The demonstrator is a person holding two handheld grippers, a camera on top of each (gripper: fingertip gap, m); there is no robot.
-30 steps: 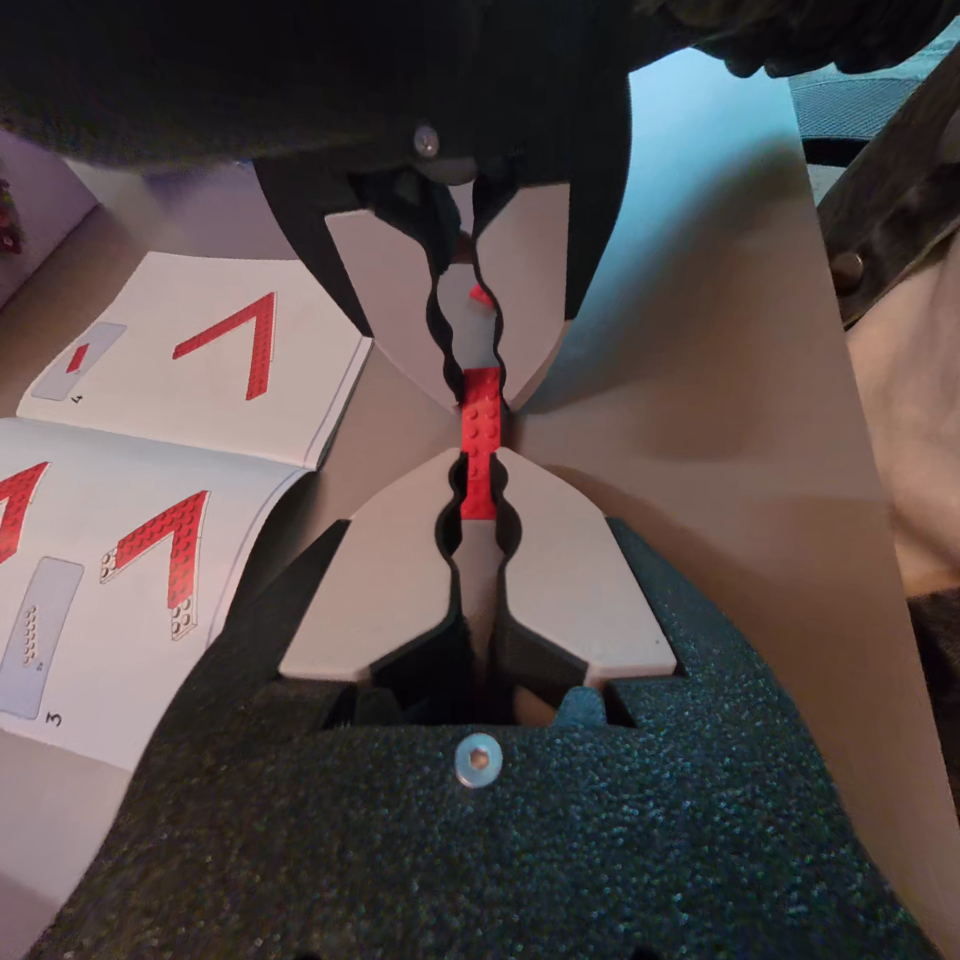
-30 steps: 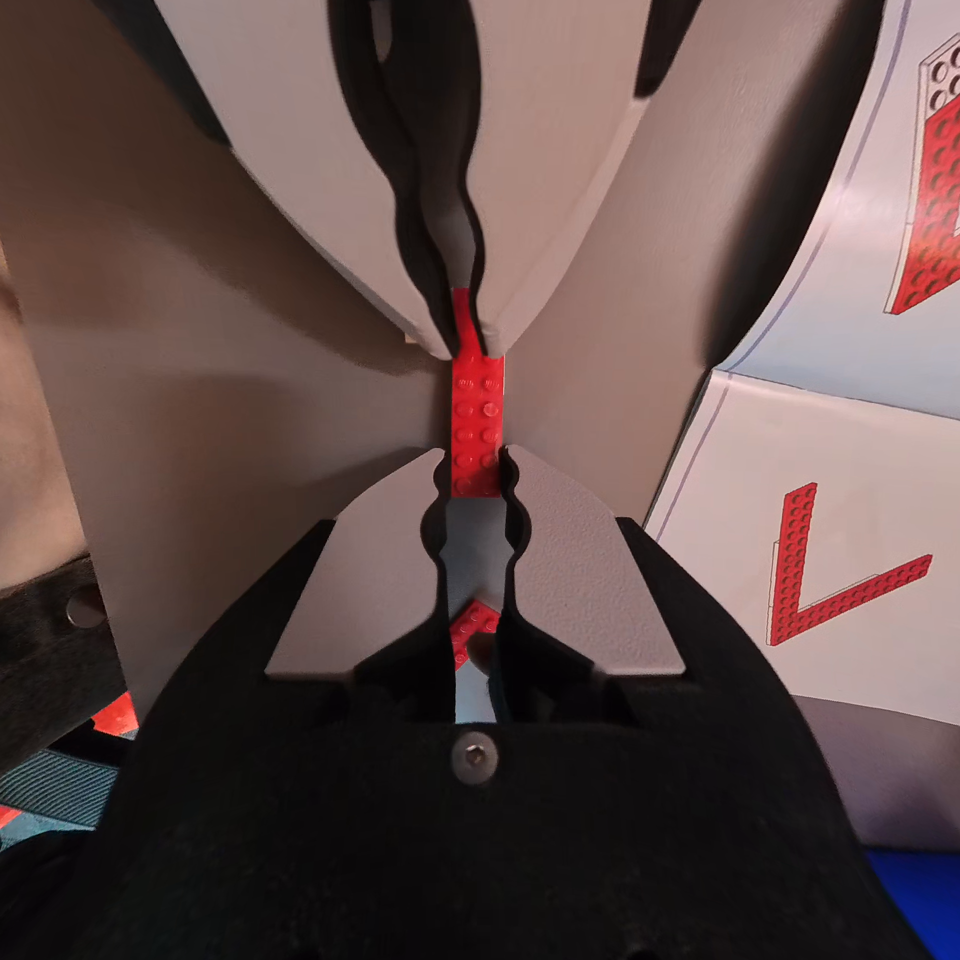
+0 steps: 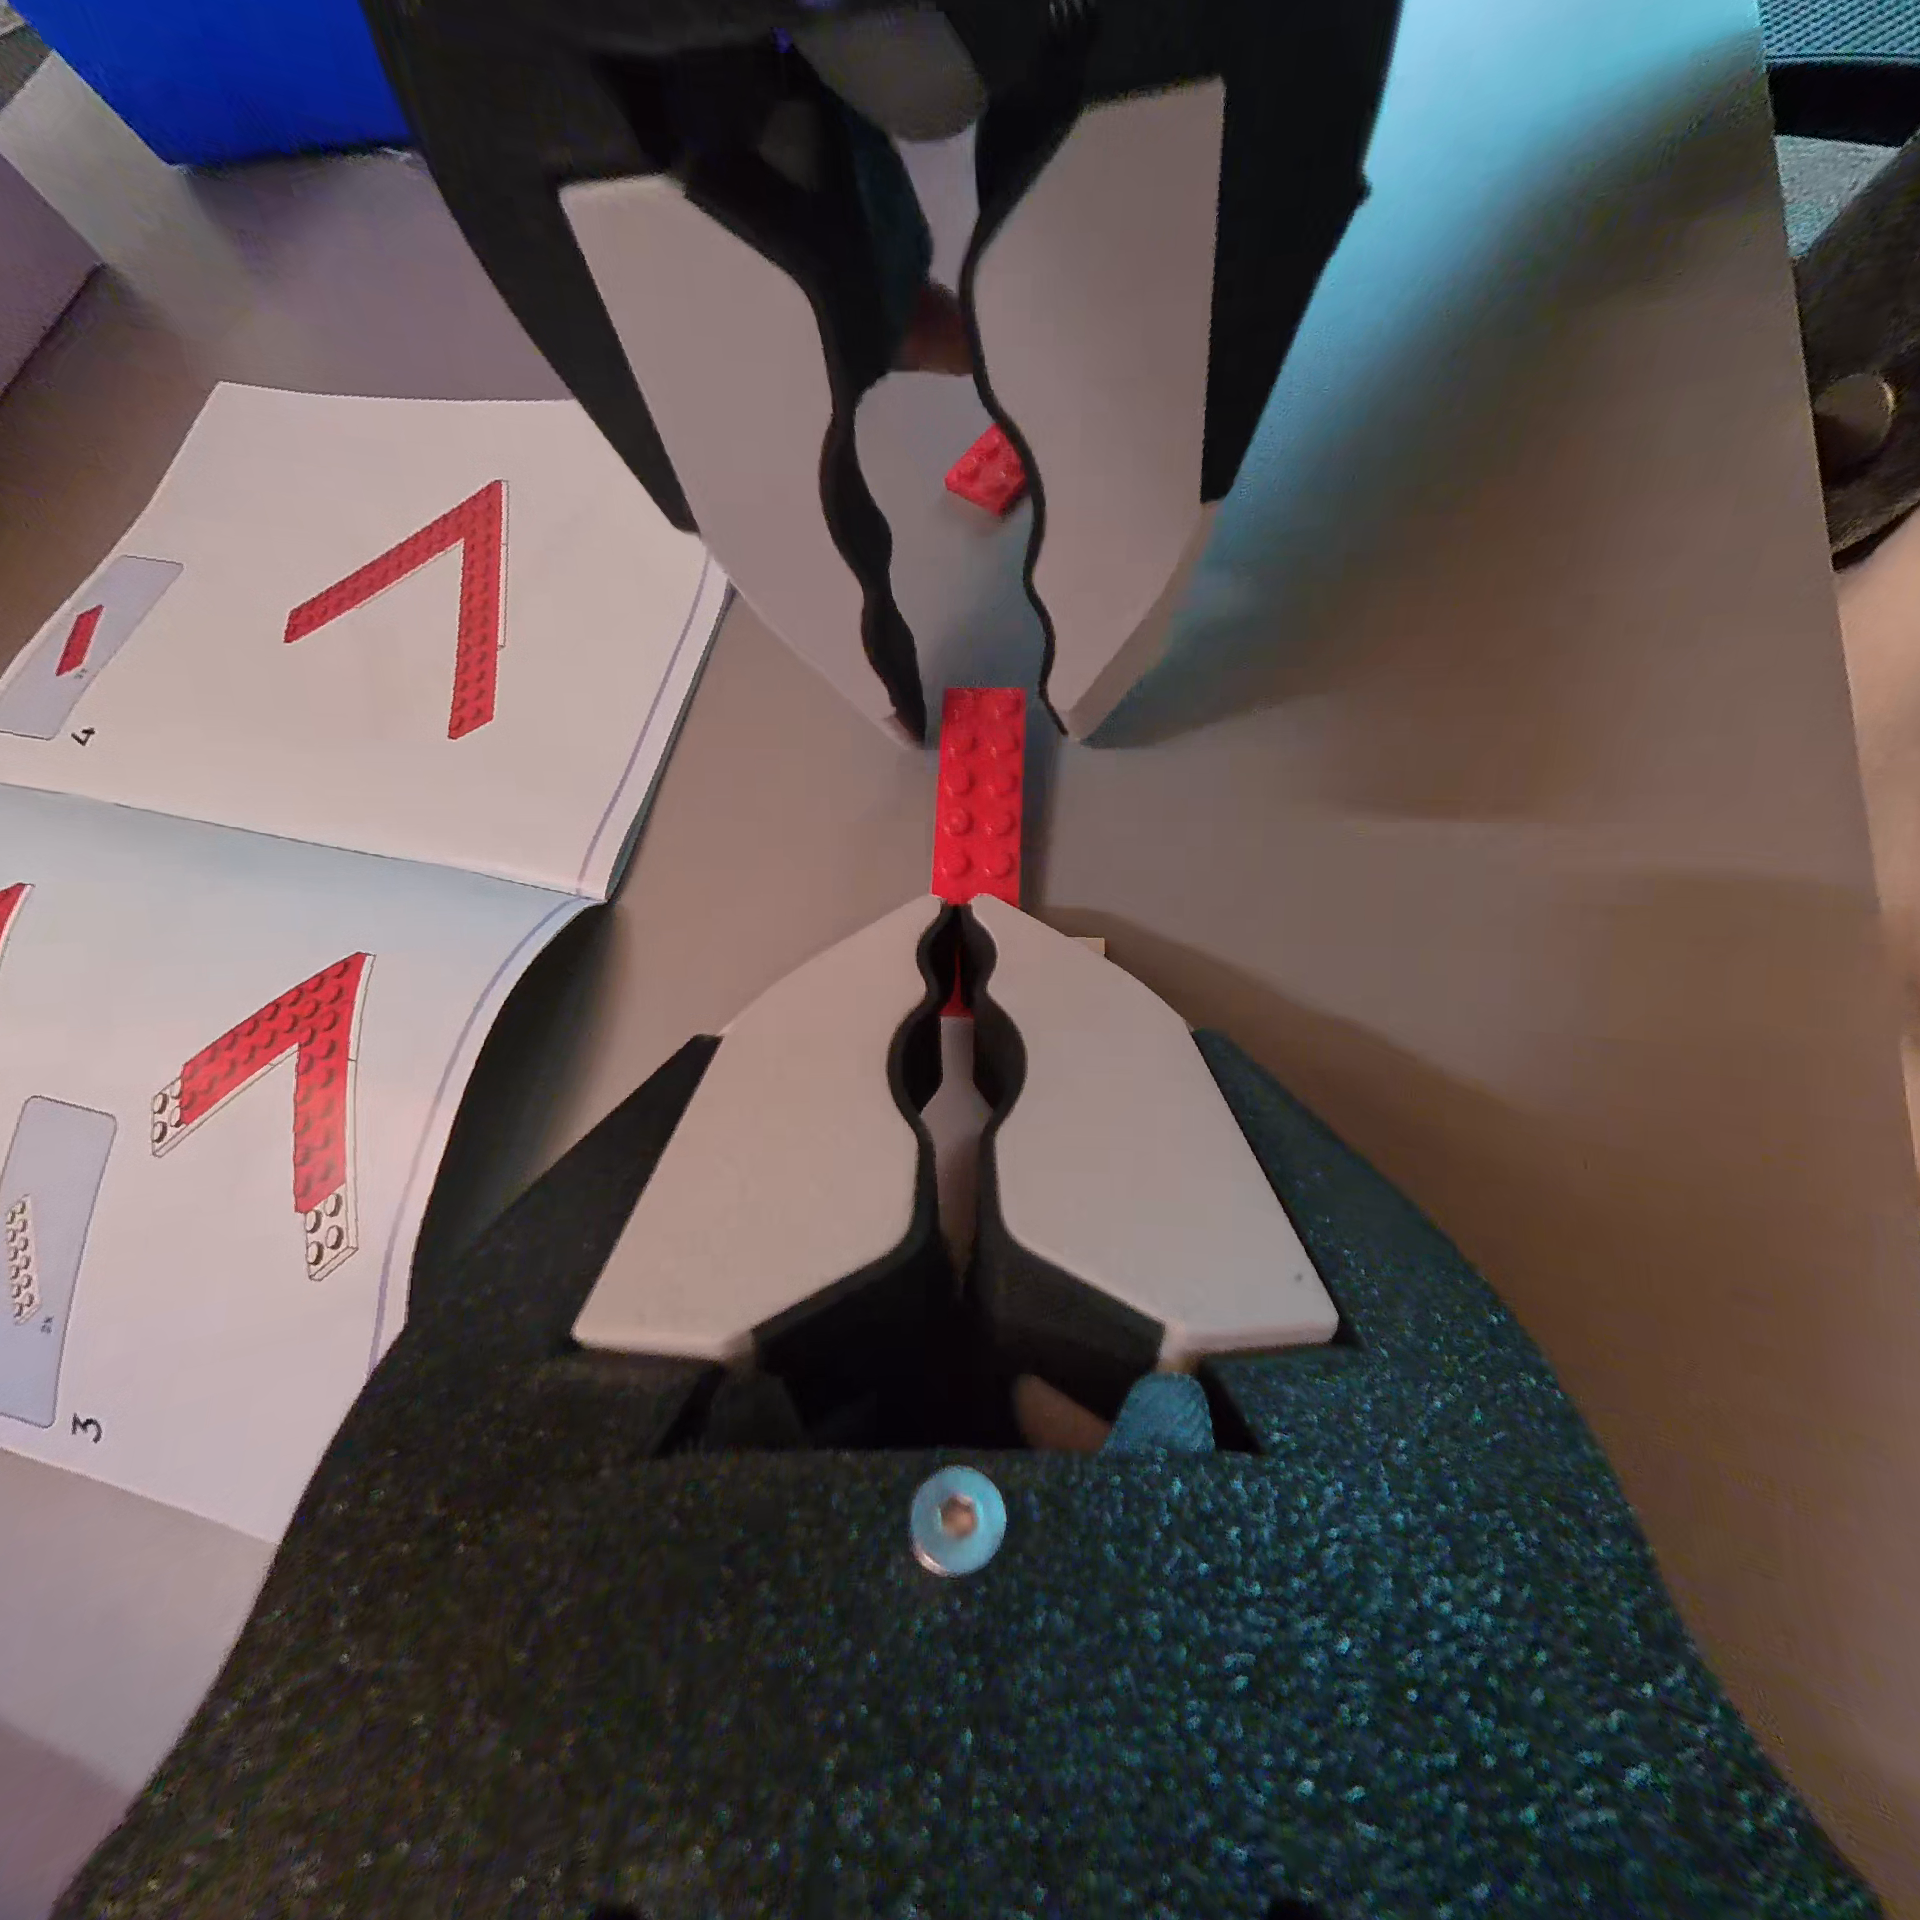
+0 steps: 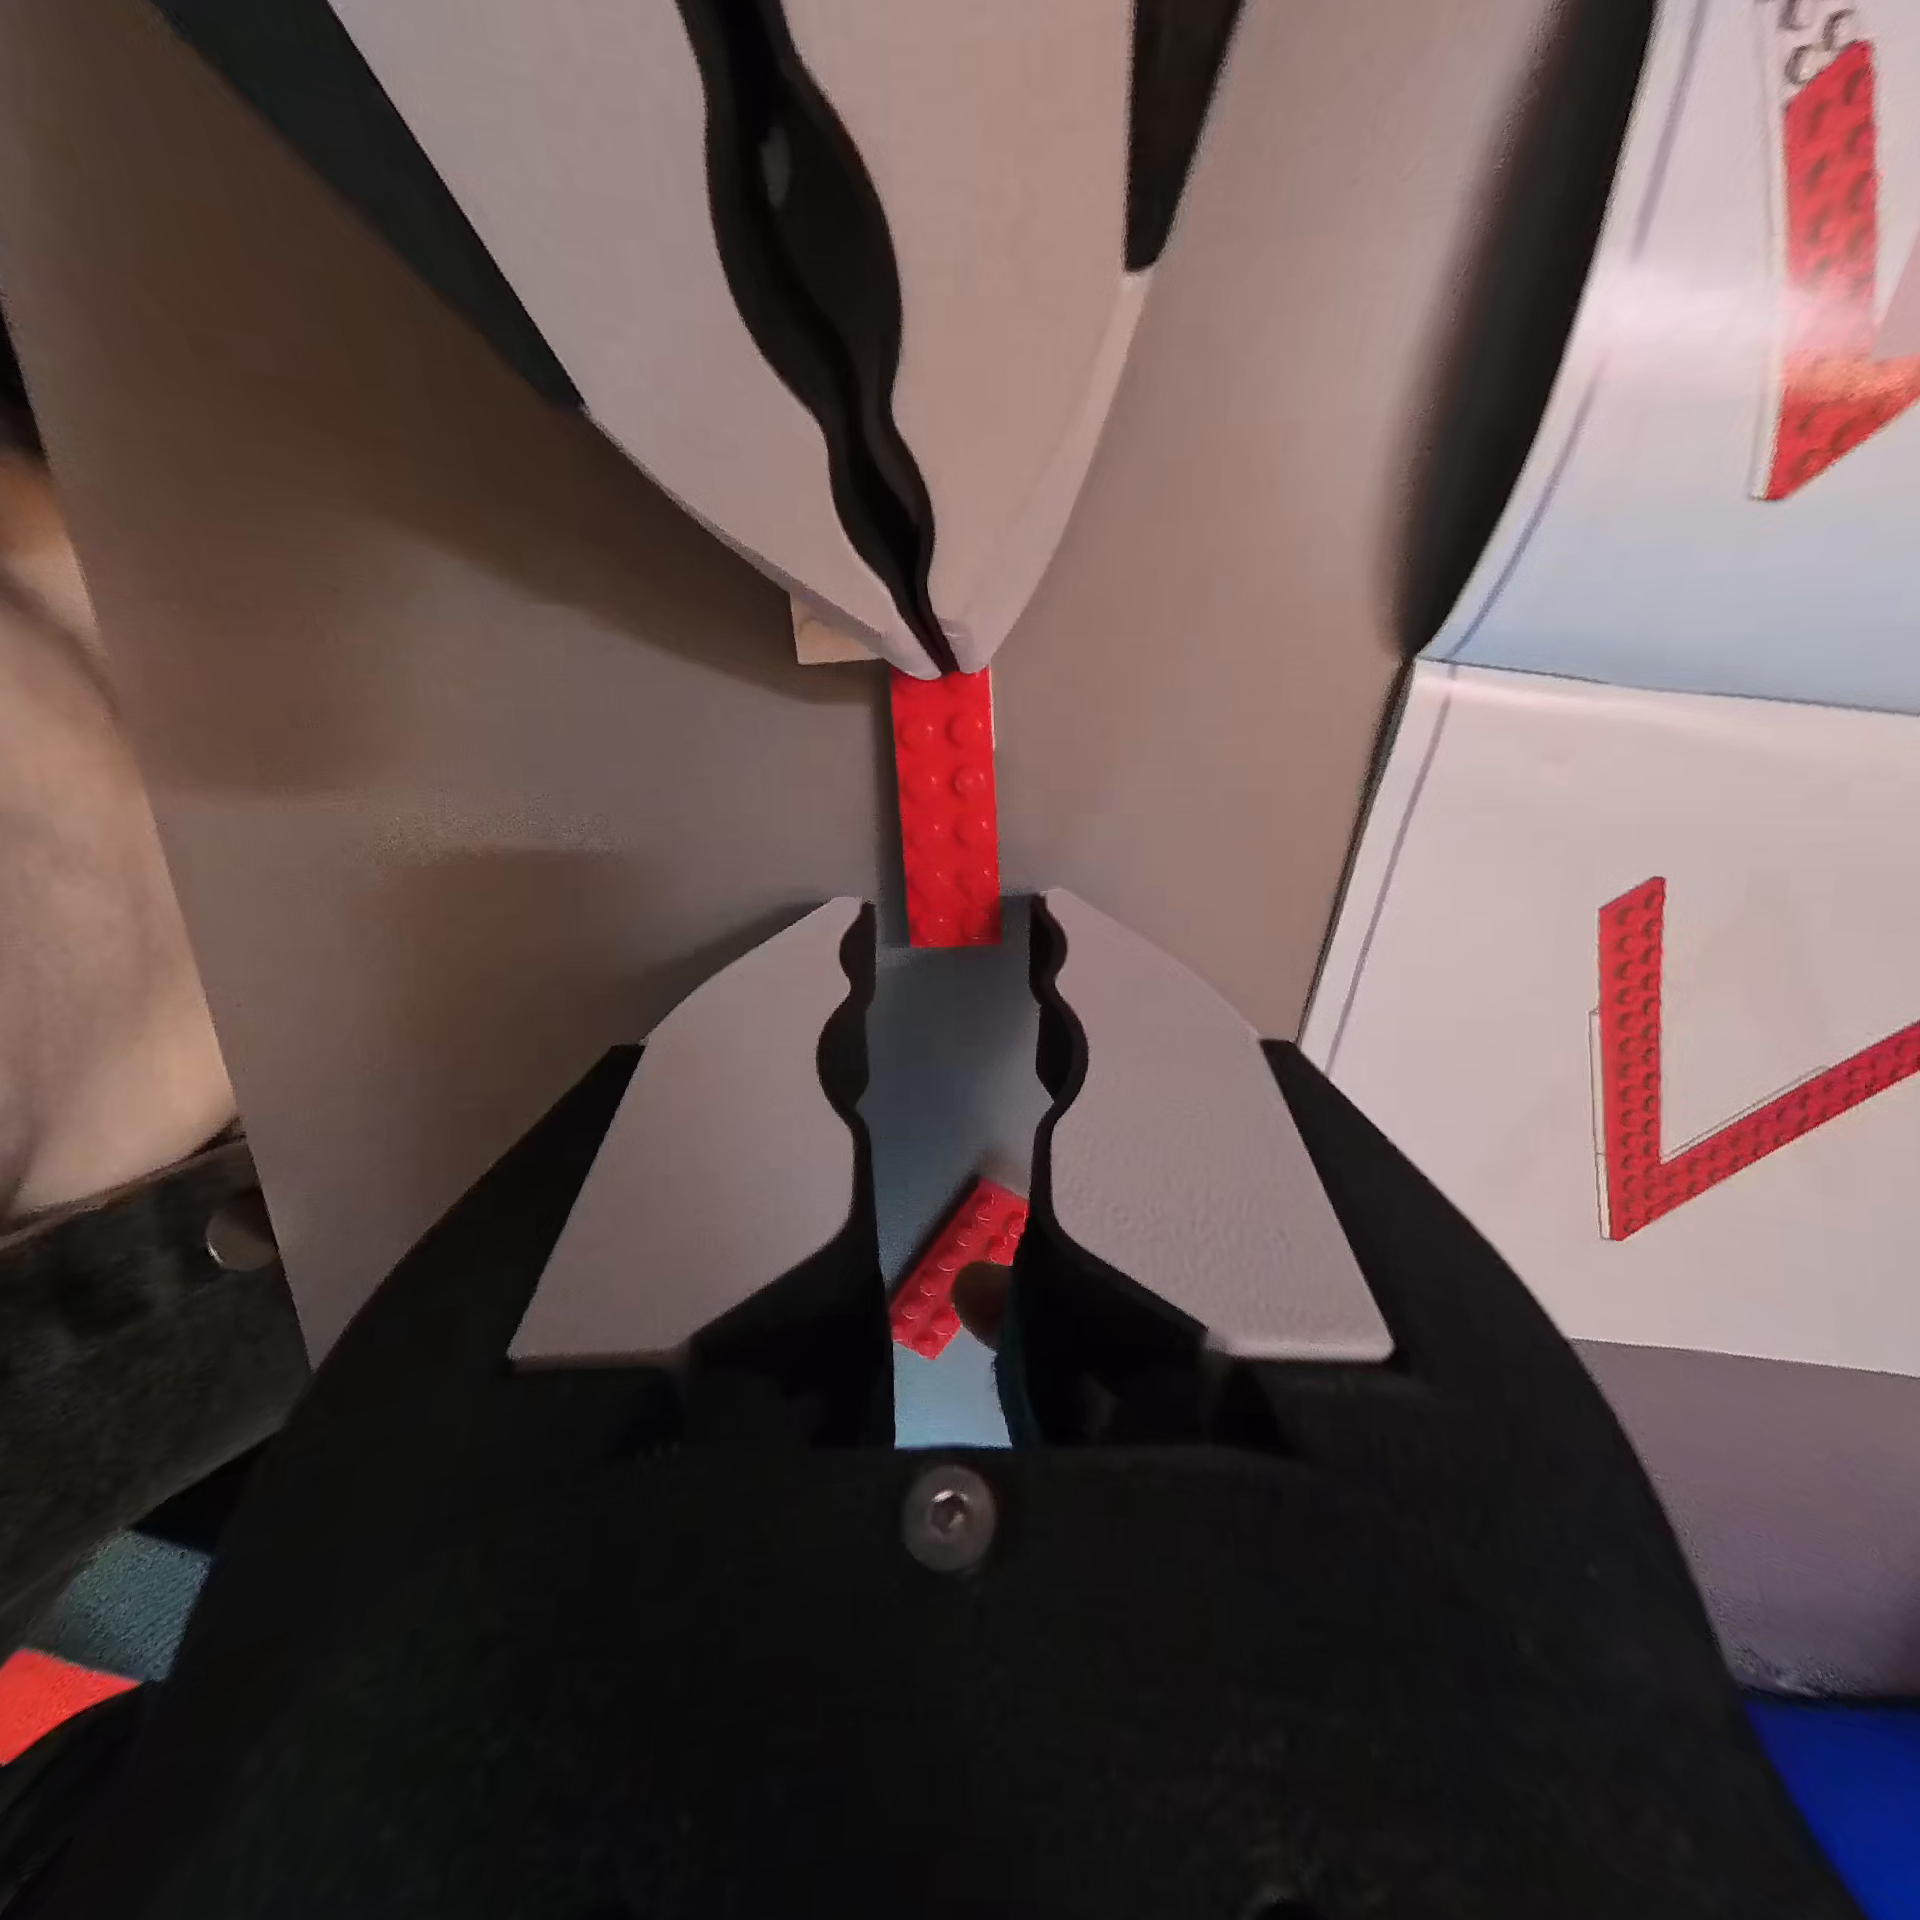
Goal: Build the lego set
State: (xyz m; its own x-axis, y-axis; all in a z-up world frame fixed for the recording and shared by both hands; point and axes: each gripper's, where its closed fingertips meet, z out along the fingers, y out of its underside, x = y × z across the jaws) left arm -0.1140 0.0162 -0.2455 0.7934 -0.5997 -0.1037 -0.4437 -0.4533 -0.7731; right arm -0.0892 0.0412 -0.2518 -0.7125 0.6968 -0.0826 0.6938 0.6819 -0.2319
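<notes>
An open instruction booklet [image 3: 343, 665] lies on the table [image 3: 1403, 831], on the left gripper's own left, its pages showing red V-shaped builds. A small red plate [image 4: 961, 1273] lies loose on the table under the right gripper, seen through the gap between its fingers; part of it is hidden by the black finger edge. Something blue [image 3: 208, 73] sits at the table's far left corner in the left wrist view, too cropped to name. The table is a plain grey-beige sheet, lit cool blue toward its right edge, with a dark chair-like shape [image 3: 1860, 343] past that edge.

The long red plate [image 3: 979, 795] sits near the middle of the table, studs up, its long axis running straight from one gripper toward the other. The left gripper [image 3: 954, 914] is clamped together on its near end, tips nearly meeting. The right gripper [image 4: 951, 914] has its fingers apart, straddling the plate's other end; whether either tip touches it is hard to tell.
</notes>
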